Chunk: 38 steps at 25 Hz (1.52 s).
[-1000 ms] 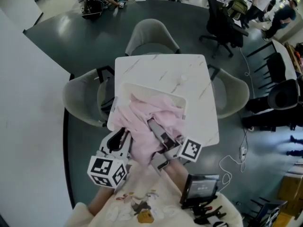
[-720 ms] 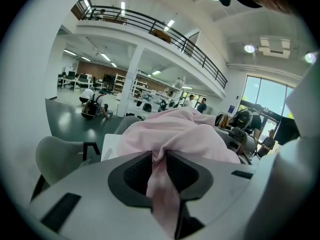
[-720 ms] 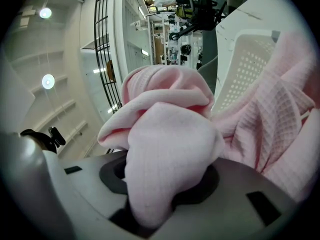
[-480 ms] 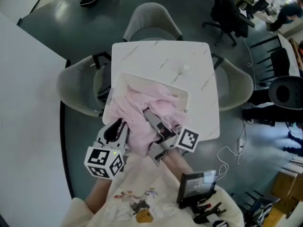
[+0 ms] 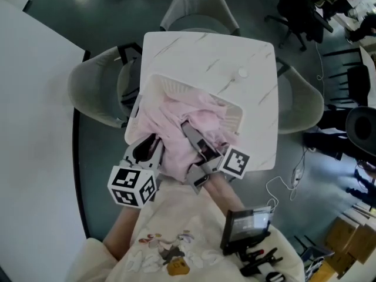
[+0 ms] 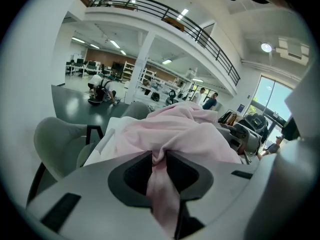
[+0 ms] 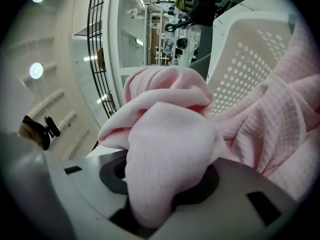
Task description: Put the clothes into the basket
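Head view: the pink waffle-knit cloth garment [image 5: 194,119] is heaped in the white perforated plastic basket [image 5: 167,87] and spills over its 6 o'clock rim. The left gripper [image 5: 154,151] is at the heap's 7 o'clock, the right gripper [image 5: 194,138] at 6. The basket stands on a white marble-patterned square table [image 5: 235,51], with grey shell chairs [image 5: 94,93] on a dark floor [image 5: 100,16].

Left gripper view: the jaws pinch a thin fold of the garment.

Right gripper view: the jaws clamp a thick bunch, with the basket wall at 2 o'clock.

White marble-topped table [image 5: 194,51] among three grey chairs [image 5: 200,4] on dark grey floor [image 5: 117,10]
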{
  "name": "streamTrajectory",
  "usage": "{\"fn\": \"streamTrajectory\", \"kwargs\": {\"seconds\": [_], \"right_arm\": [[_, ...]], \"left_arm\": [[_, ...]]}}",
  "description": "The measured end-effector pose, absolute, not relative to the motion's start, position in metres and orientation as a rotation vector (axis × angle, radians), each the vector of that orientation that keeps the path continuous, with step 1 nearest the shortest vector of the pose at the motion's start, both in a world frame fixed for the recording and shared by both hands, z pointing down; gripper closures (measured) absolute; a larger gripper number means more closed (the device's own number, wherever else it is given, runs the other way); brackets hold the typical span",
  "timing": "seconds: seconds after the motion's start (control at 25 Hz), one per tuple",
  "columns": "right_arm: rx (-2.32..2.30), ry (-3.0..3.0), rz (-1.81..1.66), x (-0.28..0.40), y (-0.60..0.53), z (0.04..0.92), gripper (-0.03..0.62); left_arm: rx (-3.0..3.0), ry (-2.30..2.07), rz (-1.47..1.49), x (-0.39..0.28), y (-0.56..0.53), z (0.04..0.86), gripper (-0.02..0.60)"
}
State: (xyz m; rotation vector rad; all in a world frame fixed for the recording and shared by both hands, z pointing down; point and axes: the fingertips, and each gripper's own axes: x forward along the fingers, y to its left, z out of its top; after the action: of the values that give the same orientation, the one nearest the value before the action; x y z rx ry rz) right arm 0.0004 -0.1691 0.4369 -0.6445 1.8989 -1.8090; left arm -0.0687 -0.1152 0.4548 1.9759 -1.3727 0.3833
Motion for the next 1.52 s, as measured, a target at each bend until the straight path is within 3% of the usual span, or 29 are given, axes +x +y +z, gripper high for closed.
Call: {"fn": "streamTrajectory", "kwargs": {"seconds": [0.76,1.52], "right_arm": [[-0.762,2.028,-1.916,-0.004,-0.207,0.516,0.414],[-1.251,2.262,-2.107,0.003,-0.22,0.616,0.413]], "left_arm": [[1.883,-1.356,0.565,-0.068,-0.152,0.521,0.485],[1.894,-1.184,0.595,-0.042,-0.202,0.561,0.485]]}}
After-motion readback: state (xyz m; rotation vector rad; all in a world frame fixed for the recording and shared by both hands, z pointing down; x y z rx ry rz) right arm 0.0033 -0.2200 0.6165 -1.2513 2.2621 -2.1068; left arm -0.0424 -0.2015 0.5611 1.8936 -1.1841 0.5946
